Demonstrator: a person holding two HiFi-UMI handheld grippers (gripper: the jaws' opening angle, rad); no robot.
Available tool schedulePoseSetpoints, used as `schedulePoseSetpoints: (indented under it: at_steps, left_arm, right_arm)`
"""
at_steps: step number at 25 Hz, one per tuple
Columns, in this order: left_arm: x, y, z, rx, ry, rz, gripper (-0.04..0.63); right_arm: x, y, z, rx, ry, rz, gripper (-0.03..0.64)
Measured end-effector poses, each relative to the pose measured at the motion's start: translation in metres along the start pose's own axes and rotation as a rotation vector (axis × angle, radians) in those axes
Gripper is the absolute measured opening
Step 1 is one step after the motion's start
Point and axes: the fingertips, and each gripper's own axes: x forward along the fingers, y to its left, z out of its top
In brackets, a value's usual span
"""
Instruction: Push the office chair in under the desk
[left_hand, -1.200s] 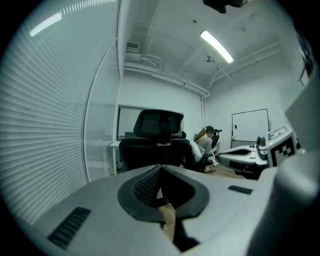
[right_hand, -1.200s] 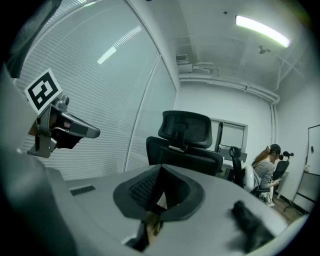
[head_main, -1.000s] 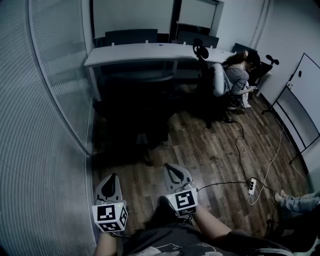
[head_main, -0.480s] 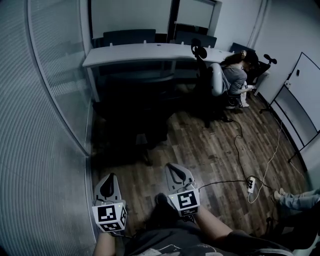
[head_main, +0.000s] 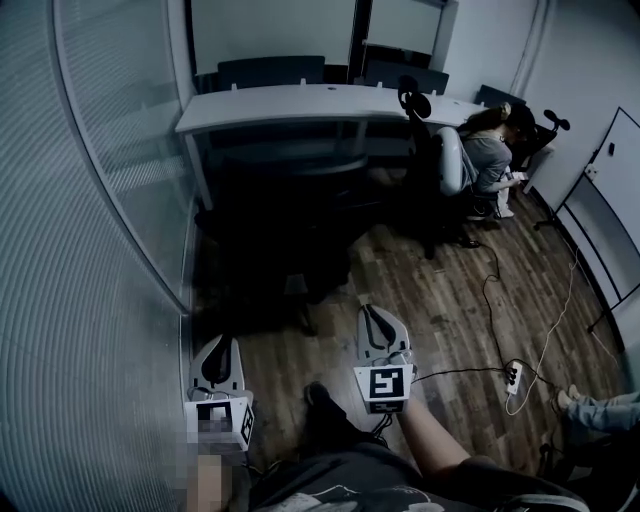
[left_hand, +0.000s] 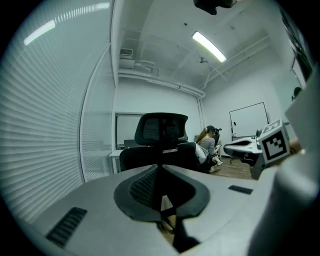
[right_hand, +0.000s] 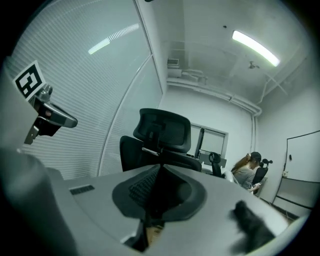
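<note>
Just now the right gripper (head_main: 376, 320) edged ahead of the left gripper (head_main: 220, 350), both pressed together and empty; the office chair (head_main: 290, 245) stands out from the bench (head_main: 300, 100), so contact looks near, push unstarted.

A ribbed frosted-glass partition wall (head_main: 90, 250) curves down the left side of the room, and dark wood-plank flooring (head_main: 430, 290) covers the ground. At the far right a person in a grey top (head_main: 487, 158) sits bent forward on a pale-backed swivel seat with a black headrest (head_main: 447, 160). A white power strip (head_main: 514, 377) lies on the planks near the lower right, with a thin white cable (head_main: 545, 330) and a black cable (head_main: 450, 371) trailing from it. Just beyond it, someone's legs in blue jeans (head_main: 600, 408) show at the edge. A white-panelled board on a dark stand (head_main: 605, 200) lines the right wall. Overhead, a long fluorescent ceiling light (left_hand: 209, 46) glows.
</note>
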Motion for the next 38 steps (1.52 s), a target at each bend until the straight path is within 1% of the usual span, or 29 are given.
schedulePoseSetpoints:
  at_steps: [2, 6, 8, 9, 11, 13, 14, 15, 17, 19, 21, 24, 29, 33, 35, 38]
  left_arm:
    - [0.013, 0.006, 0.001, 0.023, 0.004, 0.008, 0.017]
    - [0.043, 0.009, 0.004, 0.013, -0.007, -0.005, 0.018]
    - [0.062, 0.010, 0.006, 0.041, 0.002, -0.017, 0.029]
    - [0.072, 0.010, 0.007, 0.059, 0.009, -0.029, 0.055]
    - [0.095, 0.011, 0.006, 0.089, 0.029, -0.049, 0.132]
    - [0.116, 0.012, 0.004, 0.126, 0.045, -0.051, 0.167]
    - [0.125, 0.013, 0.003, 0.155, 0.050, -0.050, 0.188]
    - [0.134, 0.013, 0.002, 0.191, 0.057, -0.053, 0.220]
    - [0.152, 0.013, -0.003, 0.270, 0.096, -0.081, 0.266]
    - [0.169, 0.014, -0.008, 0.341, 0.150, -0.101, 0.314]
    - [0.183, 0.022, -0.006, 0.397, 0.168, -0.076, 0.333]
    - [0.201, 0.038, 0.001, 0.466, 0.166, -0.010, 0.352]
    - [0.233, 0.060, 0.002, 0.642, 0.220, 0.055, 0.376]
    - [0.256, 0.080, -0.009, 0.797, 0.309, 0.102, 0.380]
    - [0.265, 0.089, -0.014, 0.846, 0.350, 0.119, 0.380]
    - [0.277, 0.099, -0.014, 0.875, 0.380, 0.138, 0.380]
  right_arm:
    - [0.015, -0.008, -0.003, -0.005, 0.018, -0.008, 0.026]
    - [0.045, -0.026, -0.010, -0.034, 0.039, -0.017, 0.026]
    - [0.062, -0.036, -0.011, -0.053, 0.050, -0.025, 0.026]
    - [0.072, -0.040, -0.011, -0.061, 0.056, -0.026, 0.026]
    - [0.092, -0.049, -0.012, -0.066, 0.068, -0.026, 0.026]
    - [0.111, -0.059, -0.015, -0.073, 0.081, -0.032, 0.028]
    - [0.119, -0.062, -0.018, -0.083, 0.090, -0.031, 0.032]
    - [0.127, -0.065, -0.021, -0.094, 0.100, -0.025, 0.052]
    - [0.142, -0.067, -0.024, -0.123, 0.114, -0.002, 0.164]
    - [0.157, -0.070, -0.026, -0.176, 0.128, 0.010, 0.198]
    - [0.169, -0.075, -0.026, -0.243, 0.136, 0.005, 0.229]
    - [0.187, -0.083, -0.029, -0.340, 0.147, -0.011, 0.283]
    - [0.215, -0.096, -0.041, -0.492, 0.207, -0.033, 0.313]
    - [0.236, -0.102, -0.043, -0.622, 0.228, -0.045, 0.316]
    - [0.246, -0.103, -0.044, -0.693, 0.241, -0.042, 0.316]
    - [0.257, -0.104, -0.046, -0.754, 0.250, -0.038, 0.316]
